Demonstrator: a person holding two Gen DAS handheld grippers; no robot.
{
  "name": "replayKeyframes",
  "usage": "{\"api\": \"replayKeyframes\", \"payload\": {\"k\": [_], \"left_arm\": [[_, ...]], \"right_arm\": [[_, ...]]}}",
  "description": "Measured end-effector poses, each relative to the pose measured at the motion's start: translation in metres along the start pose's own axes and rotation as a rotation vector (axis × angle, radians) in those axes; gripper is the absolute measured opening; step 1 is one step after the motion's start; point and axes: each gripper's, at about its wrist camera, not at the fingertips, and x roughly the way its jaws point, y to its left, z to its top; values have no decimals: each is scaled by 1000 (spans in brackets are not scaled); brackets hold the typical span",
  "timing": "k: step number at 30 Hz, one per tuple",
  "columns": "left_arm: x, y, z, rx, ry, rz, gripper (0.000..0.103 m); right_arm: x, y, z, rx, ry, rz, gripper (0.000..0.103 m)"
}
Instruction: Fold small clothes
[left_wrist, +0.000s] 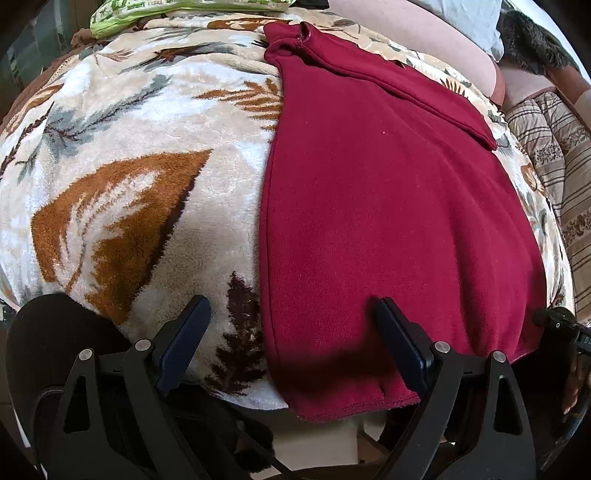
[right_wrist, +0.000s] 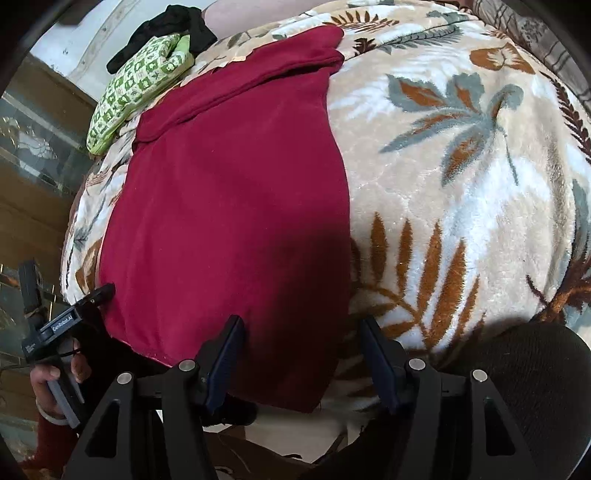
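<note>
A dark red garment (left_wrist: 388, 206) lies flat on the leaf-print blanket (left_wrist: 122, 184), filling the centre and right of the left wrist view and the centre-left of the right wrist view, with its near hem hanging just over the blanket's near edge at the bottom of both frames. It looks already folded lengthwise, with a sleeve or flap laid along its far part toward the top of the frame. The left gripper (left_wrist: 293, 325) has its fingers spread wide and empty, straddling the garment's left edge near the lower corner; the right gripper (right_wrist: 301, 339) is likewise wide open and empty, straddling the right edge near the other lower corner. The step in hand seems to be taking both near corners to fold the hem away toward the collar. To do it well, each gripper should come down so one finger slides under the hem where it overhangs and the other lands on top, catching every layer and none of the plush blanket. Close both at matching points on the hem, lift only enough to clear, carry the hem across evenly so the side edges stay aligned, and lay it short of the far flap. A green patterned bag (right_wrist: 136, 88) sits in the upper left, well clear of the fold
</note>
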Motion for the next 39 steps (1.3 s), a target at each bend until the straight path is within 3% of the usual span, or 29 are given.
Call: {"api": "replayKeyframes", "payload": {"k": [12, 17, 19, 21, 23, 24, 25, 26, 28, 32, 39], "left_arm": [[1, -1, 1, 5, 1, -3, 91], [-1, 1, -1, 15, 10, -43, 88], [-2, 1, -4, 37, 9, -47, 79], [-5, 0, -6, 54, 14, -67, 64], [-9, 0, -7, 69, 25, -107, 41], [-10, 1, -7, 72, 30, -120, 33], [-10, 2, -6, 72, 38, -130, 19], [-11, 2, -4, 72, 47, -139, 16], [-17, 4, 4, 77, 67, -177, 13], [-45, -4, 24, 140, 26, -237, 13], [-56, -23, 73, 165, -21, -289, 12]], "right_arm": [[7, 7, 1, -39, 1, -12, 60], [8, 18, -2, -98, 16, -30, 60], [9, 25, -4, -139, 21, -35, 53], [10, 30, -4, -163, 14, -20, 33], [10, 31, -3, -167, 12, 7, 15], [10, 33, -2, -175, 16, 24, 13], [9, 35, -2, -183, 13, 36, 13], [6, 36, 1, -188, 6, 58, 12], [-4, 38, 8, -194, -23, 113, 11], [-30, 43, 32, -199, -100, 203, 11], [-49, 40, 83, -137, -215, 276, 11]]}}
